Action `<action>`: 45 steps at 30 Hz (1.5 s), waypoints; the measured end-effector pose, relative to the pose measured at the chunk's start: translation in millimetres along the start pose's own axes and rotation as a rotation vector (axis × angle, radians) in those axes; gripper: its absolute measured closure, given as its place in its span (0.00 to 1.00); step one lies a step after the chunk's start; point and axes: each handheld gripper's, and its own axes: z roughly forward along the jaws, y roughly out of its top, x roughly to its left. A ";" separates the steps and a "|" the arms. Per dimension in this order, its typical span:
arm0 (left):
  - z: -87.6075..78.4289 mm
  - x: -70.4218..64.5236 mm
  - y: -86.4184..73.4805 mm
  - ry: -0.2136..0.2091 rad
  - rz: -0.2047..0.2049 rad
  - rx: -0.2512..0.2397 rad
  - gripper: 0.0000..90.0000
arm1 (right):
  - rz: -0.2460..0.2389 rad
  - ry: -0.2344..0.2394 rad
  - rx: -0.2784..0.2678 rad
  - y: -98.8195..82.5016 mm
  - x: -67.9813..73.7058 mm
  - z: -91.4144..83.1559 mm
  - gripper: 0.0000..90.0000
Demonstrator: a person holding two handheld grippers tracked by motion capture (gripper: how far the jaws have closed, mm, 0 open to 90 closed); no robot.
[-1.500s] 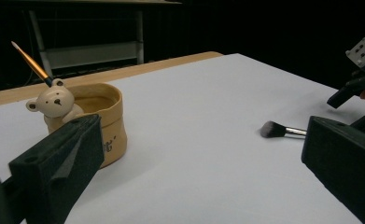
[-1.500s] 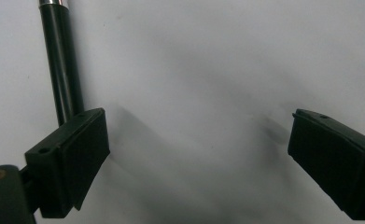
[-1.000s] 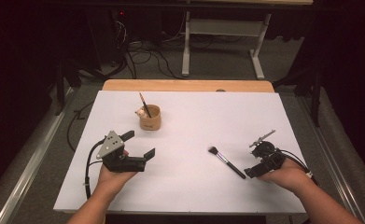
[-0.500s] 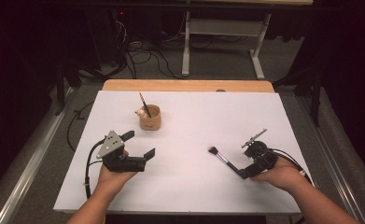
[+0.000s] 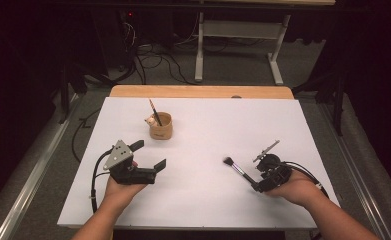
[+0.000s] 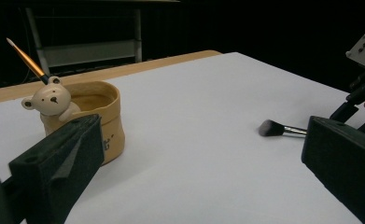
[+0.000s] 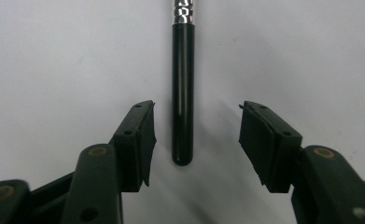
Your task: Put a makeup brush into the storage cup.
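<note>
Now right tool (image 7: 194,140) spread apart, makeup brush (image 7: 182,93) handle between its jaws (untouched), left tool (image 5: 150,155) apart.

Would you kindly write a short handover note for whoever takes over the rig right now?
Right gripper: open, jaws astride the end of the makeup brush handle, not yet closed.
Left gripper: open, holding nothing, near the bear cup.
Brush lies flat on the white table, bristles toward the cup.
Cup already holds a thin paintbrush.
Done: approach to the brush.
Left: probably grip, lift, and place it in the cup.
</note>
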 end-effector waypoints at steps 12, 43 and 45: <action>-0.8 -0.2 0.1 -0.001 0.002 -0.002 0.00 | -0.040 0.007 0.034 2.1 6.4 1.9 0.78; -2.6 -1.0 0.8 0.002 0.002 -0.019 0.00 | -0.028 -0.006 0.074 6.6 8.3 10.0 0.87; -2.9 -0.8 0.8 0.002 0.003 -0.018 0.00 | -0.026 -0.007 0.075 6.6 7.7 10.0 0.89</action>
